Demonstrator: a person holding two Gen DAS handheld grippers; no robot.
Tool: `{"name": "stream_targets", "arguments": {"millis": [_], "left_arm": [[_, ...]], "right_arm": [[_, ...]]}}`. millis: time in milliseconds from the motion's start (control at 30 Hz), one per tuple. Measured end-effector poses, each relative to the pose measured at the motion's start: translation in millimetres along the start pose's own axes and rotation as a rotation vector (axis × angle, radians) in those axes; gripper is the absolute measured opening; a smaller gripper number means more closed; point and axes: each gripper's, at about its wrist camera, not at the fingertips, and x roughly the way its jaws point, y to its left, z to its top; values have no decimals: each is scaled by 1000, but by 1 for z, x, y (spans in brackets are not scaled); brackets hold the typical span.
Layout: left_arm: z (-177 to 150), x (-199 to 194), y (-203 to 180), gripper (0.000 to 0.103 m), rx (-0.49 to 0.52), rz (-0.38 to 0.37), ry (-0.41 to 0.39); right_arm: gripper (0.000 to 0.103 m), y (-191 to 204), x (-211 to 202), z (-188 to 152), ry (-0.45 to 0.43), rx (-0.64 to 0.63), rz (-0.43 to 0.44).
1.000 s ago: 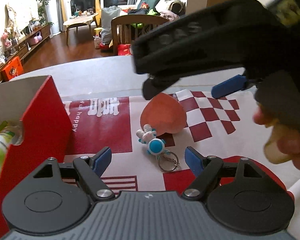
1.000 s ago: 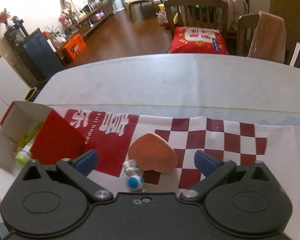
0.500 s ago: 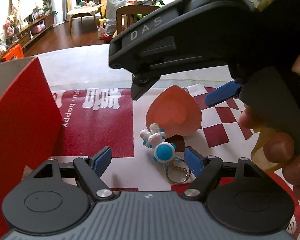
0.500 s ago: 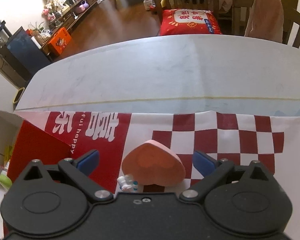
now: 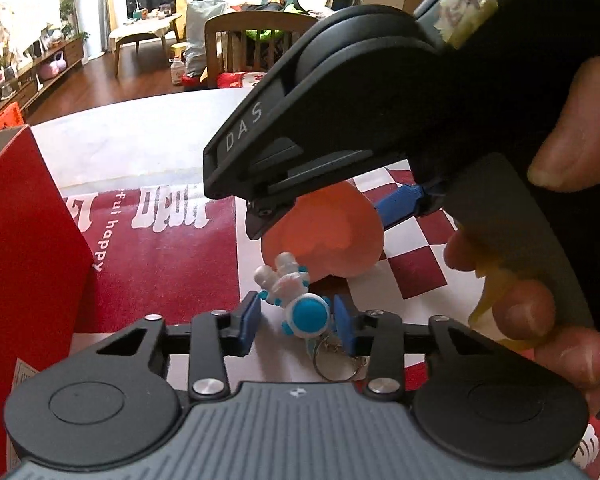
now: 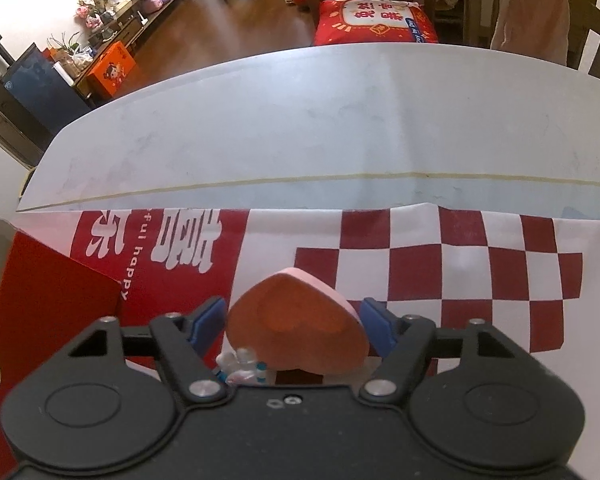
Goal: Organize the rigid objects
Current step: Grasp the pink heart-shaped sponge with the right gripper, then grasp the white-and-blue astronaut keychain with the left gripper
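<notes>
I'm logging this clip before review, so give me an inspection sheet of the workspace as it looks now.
Surface: white table with a red and white printed mat on it.
Job's things: pink heart and blue astronaut keychain lying on the mat, side by side; red box at the left.
Clutter: nothing seen.
Grippers: left gripper straddles the keychain, right gripper straddles the heart; both have just been closing, and contact is not clear.
Cables: nothing seen.
Surroundings: wooden chairs, a red cushion, wood floor and shelves beyond.
</notes>
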Motion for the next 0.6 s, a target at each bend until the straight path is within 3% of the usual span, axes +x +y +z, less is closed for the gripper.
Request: {"name": "stream_targets", "arguments": {"millis": [600], "left_arm": [[-4,-19,8,37,15,-38,18]], "right_arm": [[73,-11,-16,-13,-12,56,31]]}}
